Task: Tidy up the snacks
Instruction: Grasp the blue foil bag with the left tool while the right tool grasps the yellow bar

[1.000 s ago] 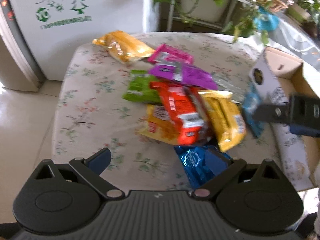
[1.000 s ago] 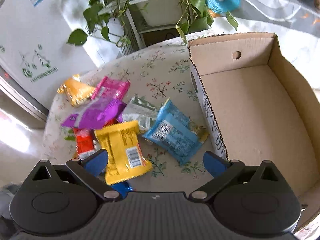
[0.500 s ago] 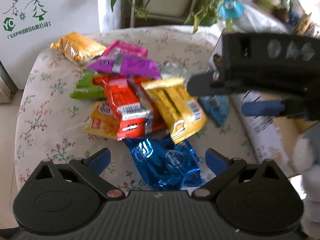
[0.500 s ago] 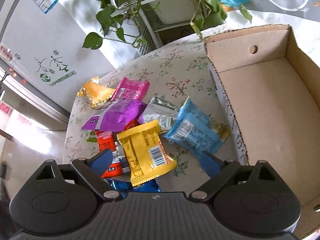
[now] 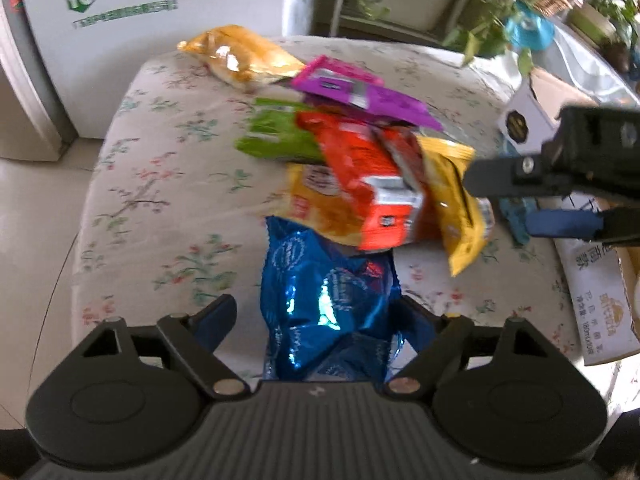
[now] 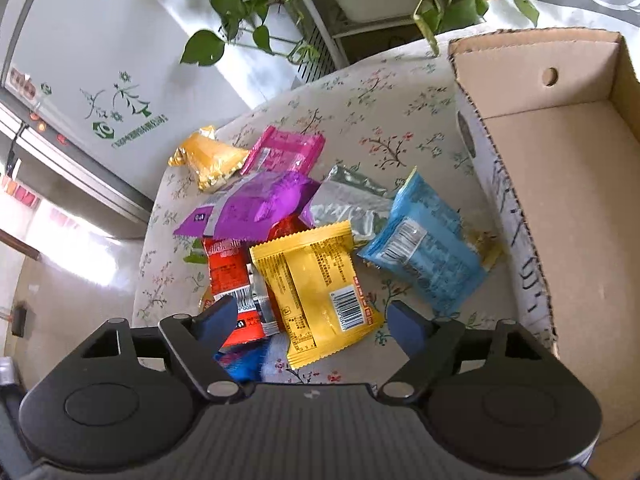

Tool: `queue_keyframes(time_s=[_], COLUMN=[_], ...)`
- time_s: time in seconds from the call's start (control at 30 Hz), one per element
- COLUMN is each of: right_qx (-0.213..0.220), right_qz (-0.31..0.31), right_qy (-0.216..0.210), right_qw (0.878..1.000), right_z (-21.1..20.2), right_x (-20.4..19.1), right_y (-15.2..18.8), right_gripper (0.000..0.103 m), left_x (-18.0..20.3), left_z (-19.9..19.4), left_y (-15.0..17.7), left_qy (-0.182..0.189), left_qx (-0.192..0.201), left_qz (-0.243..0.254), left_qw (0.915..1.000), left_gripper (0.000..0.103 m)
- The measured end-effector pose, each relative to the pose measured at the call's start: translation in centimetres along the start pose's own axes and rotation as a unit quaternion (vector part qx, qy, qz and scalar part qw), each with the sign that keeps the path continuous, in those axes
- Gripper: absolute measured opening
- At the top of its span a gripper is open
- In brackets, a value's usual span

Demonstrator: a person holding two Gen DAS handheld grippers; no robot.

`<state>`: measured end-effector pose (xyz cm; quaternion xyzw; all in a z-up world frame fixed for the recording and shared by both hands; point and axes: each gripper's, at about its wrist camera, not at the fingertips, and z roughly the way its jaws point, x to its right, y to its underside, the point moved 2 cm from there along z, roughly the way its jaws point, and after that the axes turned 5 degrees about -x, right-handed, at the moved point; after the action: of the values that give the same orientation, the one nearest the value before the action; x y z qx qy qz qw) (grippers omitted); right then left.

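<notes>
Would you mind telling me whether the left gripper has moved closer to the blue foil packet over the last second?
Yes. The left gripper has come down toward the floral tabletop; its closing jaws now flank the blue foil packet.

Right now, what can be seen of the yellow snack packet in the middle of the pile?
The yellow snack packet is a flat, glossy foil-like pouch with crimped ends, lying back-up with printed text and a barcode showing. It overlaps the red packet and the silver packet. It lies between the right gripper's closing jaws, pads not yet pressing.
</notes>
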<state>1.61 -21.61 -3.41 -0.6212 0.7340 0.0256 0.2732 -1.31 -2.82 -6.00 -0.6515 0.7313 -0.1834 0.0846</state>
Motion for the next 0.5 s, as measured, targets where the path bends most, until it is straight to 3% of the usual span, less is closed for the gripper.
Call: queue_keyframes(time_s=[0.3, 0.5], right_qx=[-0.014, -0.026], right_qz=[-0.017, -0.024], right_qy=[0.024, 0.036], right_qw=[0.999, 0.999], right_z=[2.4, 3.8], right_x=[-0.3, -0.3], right_y=[-0.2, -0.3], right_gripper=[0.087, 0.087], left_x=[-0.5, 0.1], left_z=[0.3, 1.7], left_y=[-0.3, -0.4], left_qy=[0.001, -0.025], left_qx=[0.01, 0.003], left_qz=[0.013, 0.024], left_qw=[0.9999, 0.9994], left_gripper=[0.091, 0.096])
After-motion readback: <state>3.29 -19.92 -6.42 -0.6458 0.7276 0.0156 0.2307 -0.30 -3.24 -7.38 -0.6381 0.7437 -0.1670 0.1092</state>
